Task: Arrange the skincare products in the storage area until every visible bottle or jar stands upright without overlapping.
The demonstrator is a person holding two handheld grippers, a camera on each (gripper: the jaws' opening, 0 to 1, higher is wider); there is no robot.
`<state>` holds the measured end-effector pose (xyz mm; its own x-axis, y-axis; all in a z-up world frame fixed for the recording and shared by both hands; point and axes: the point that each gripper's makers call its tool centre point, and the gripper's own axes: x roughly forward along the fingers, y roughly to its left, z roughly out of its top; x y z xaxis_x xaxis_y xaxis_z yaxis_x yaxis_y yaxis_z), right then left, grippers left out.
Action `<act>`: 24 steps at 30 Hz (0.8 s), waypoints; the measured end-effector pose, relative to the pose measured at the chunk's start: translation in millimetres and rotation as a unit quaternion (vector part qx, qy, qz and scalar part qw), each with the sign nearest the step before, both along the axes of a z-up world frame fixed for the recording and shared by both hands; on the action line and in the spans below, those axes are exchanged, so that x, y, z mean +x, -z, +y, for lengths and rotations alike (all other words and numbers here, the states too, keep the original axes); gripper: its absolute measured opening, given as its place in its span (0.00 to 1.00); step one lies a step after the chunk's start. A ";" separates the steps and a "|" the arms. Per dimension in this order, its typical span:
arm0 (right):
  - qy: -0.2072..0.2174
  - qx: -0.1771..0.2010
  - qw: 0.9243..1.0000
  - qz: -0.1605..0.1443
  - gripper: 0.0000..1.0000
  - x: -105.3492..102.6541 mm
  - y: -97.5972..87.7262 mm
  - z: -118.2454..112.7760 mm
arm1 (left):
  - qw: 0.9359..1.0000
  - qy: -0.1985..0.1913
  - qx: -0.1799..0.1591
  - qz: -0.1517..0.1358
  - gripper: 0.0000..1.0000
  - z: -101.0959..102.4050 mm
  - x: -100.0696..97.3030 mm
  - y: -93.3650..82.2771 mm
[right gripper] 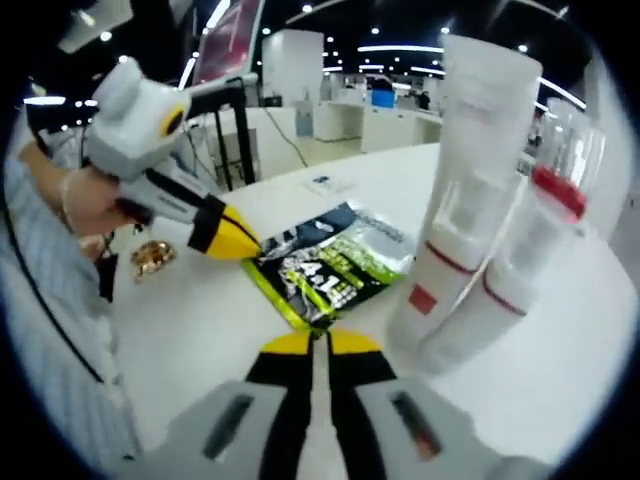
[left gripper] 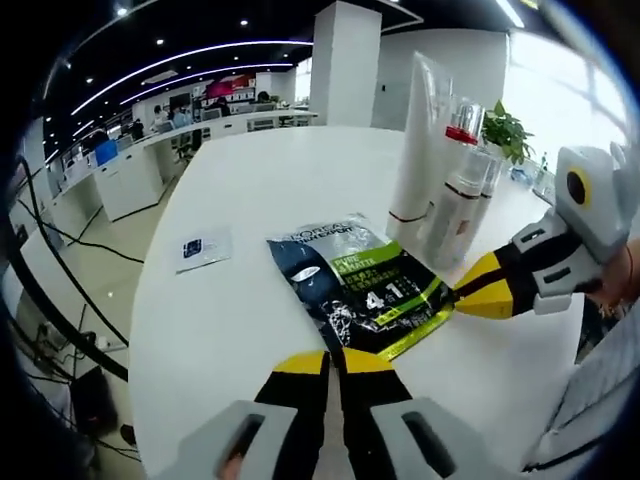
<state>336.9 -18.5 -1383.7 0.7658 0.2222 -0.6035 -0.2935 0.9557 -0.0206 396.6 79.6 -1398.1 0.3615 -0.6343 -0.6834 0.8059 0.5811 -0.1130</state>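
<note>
A dark green sachet (left gripper: 360, 283) lies flat on the white counter (left gripper: 240, 330), just beside a cluster of upright white tubes and bottles (left gripper: 440, 170) with red trim. The left claw (left gripper: 333, 362) rests at the sachet's near edge, its jaws together. The right claw (right gripper: 312, 345) sits at the opposite edge, jaws together too. A small card (left gripper: 203, 248) lies well apart on the counter.
</note>
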 end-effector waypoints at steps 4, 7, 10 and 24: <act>0.026 0.008 0.999 -0.026 0.03 4.8 -12.8 -10.7 | 1.000 -0.012 0.002 -0.029 0.03 5.9 6.1 -8.6; 0.025 0.017 0.999 -0.022 0.02 9.6 -10.9 -8.4 | 0.999 0.003 -0.002 -0.038 0.03 -2.6 5.6 -11.5; 0.002 0.002 1.000 -0.021 0.01 16.1 -5.4 -0.1 | 0.999 0.023 0.008 -0.040 0.03 -13.3 3.1 -8.0; 0.001 0.008 1.000 0.010 0.00 18.4 15.8 0.8 | 0.996 0.052 0.039 -0.066 0.01 -18.7 1.6 7.1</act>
